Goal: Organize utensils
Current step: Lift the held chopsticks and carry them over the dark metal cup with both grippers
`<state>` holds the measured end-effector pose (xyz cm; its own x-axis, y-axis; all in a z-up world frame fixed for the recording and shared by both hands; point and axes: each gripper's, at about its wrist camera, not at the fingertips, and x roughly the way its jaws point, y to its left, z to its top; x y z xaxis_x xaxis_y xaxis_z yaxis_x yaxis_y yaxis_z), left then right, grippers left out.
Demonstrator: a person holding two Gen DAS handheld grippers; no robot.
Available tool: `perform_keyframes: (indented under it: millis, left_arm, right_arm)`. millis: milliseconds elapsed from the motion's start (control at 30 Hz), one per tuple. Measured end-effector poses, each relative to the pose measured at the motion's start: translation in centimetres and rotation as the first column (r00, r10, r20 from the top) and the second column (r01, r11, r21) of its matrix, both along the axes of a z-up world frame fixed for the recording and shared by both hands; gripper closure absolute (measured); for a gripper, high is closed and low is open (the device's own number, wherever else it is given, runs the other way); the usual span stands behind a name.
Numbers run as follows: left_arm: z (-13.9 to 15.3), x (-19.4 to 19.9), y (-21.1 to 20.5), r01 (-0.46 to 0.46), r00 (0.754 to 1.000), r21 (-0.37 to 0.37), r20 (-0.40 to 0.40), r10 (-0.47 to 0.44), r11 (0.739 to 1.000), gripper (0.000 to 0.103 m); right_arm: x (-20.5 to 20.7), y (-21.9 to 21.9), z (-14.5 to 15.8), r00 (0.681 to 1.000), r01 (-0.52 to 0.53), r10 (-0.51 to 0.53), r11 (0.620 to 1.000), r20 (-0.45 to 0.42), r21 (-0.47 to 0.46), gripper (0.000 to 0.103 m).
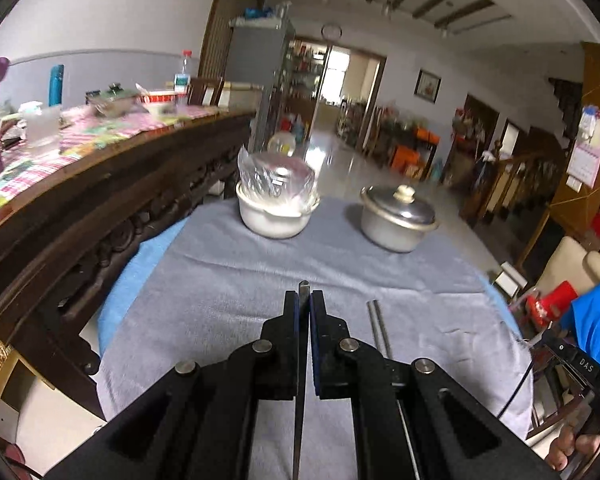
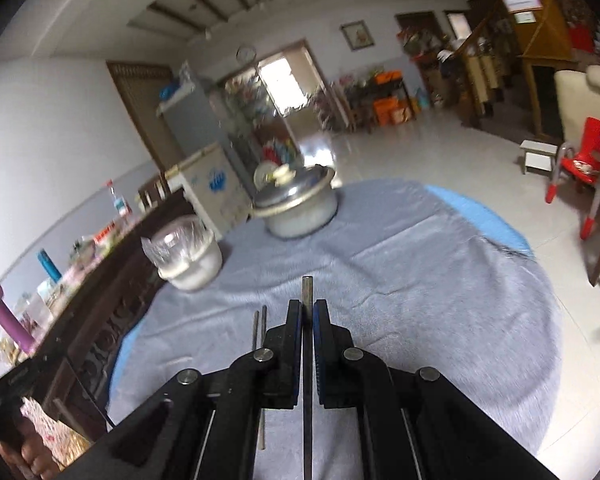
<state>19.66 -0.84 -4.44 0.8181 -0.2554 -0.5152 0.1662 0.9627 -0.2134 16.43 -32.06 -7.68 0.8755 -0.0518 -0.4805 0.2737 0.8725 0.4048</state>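
Observation:
My left gripper (image 1: 304, 300) is shut on a thin metal utensil (image 1: 303, 290) whose tip sticks out past the fingertips, above the grey cloth (image 1: 228, 280). A pair of metal chopsticks (image 1: 378, 326) lies on the cloth just to its right. My right gripper (image 2: 308, 308) is shut on a metal chopstick (image 2: 307, 290) that points forward over the cloth (image 2: 420, 280). The pair of chopsticks (image 2: 259, 328) lies on the cloth just left of it.
A white pot holding a plastic bag (image 1: 276, 200) and a lidded metal pot (image 1: 398, 216) stand at the far side of the round table; both show in the right wrist view (image 2: 190, 256) (image 2: 298, 204). A dark carved sideboard (image 1: 80, 208) stands on the left. A red chair (image 2: 580, 164) is on the right.

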Motion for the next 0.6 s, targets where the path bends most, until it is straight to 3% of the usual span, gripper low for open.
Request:
perform_keyframes:
  millis: [267,600]
  left_arm:
    - [1.3,-4.8,-0.4,0.022,0.997,-0.016,0.073,-0.02,1.0,0.098]
    - [3.5,-8.5,-0.3,0.03,0.991,-0.022,0.129,-0.027,0.999,0.098]
  right_arm:
    - [-5.7,0.7,2.2,0.99,0.087,-0.087,0.996,0.11,-0.001,0.097]
    - [-9.4,1.5,4.8,0.978,0.124,-0.115,0.991,0.177,-0.041,0.097]
